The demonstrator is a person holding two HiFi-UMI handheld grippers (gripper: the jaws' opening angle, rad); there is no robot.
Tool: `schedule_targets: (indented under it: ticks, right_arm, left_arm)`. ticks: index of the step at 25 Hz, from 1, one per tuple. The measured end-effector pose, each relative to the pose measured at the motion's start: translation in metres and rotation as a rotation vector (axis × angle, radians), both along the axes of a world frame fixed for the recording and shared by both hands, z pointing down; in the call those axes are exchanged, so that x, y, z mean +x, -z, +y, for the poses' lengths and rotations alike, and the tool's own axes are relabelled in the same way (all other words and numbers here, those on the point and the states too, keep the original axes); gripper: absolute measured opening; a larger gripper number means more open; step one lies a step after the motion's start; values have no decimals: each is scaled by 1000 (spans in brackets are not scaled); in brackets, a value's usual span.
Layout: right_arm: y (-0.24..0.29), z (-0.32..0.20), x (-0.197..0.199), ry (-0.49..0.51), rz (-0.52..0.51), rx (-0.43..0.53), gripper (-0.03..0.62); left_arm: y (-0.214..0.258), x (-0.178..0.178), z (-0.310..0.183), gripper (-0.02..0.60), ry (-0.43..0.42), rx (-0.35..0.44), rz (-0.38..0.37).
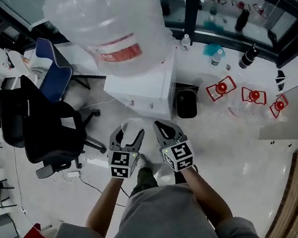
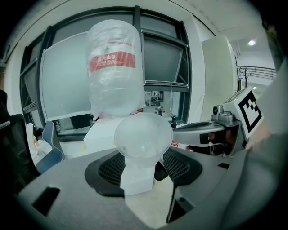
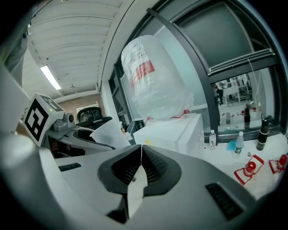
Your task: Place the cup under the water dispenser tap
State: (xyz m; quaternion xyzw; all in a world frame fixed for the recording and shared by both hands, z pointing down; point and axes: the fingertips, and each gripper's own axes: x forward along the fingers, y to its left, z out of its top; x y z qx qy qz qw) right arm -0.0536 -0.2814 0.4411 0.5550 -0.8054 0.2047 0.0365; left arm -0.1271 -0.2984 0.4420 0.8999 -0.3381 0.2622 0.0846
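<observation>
My left gripper (image 1: pixel 130 131) is shut on a translucent white cup (image 1: pixel 133 128), its pads pressing on the cup's sides. In the left gripper view the cup (image 2: pixel 143 134) fills the gap between the jaws, round end toward the camera. The white water dispenser (image 1: pixel 143 84) stands just ahead, with a large clear bottle (image 1: pixel 106 16) upside down on top. I cannot make out its tap. My right gripper (image 1: pixel 168 131) hovers beside the left one, shut and holding nothing; its tips (image 3: pixel 141 148) meet. The cup (image 3: pixel 110 132) shows at the left of the right gripper view.
A black office chair (image 1: pixel 42 121) and a blue chair (image 1: pixel 56 70) stand left of the dispenser. A black bin (image 1: pixel 186 102) sits right of it. Red items (image 1: pixel 221 88) lie on the floor, and bottles (image 1: pixel 218 56) stand by the window.
</observation>
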Motion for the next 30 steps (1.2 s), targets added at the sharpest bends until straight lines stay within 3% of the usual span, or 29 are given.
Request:
schedule_targets:
  ticks: [14,19,30]
  right_arm:
    - [-51,-8,-52,-312,9,-70,12]
    - [-83,-5,-55,-377,11,-86,12]
    - [-142,-10,-52,-400,2,-103,12]
  left_arm:
    - [-51,-59,-35,268,-241,-57,1]
    - [-86,-64,-39,268,-253,-93,-8]
    - [-148,-64,-46,268,-265,-125,-43]
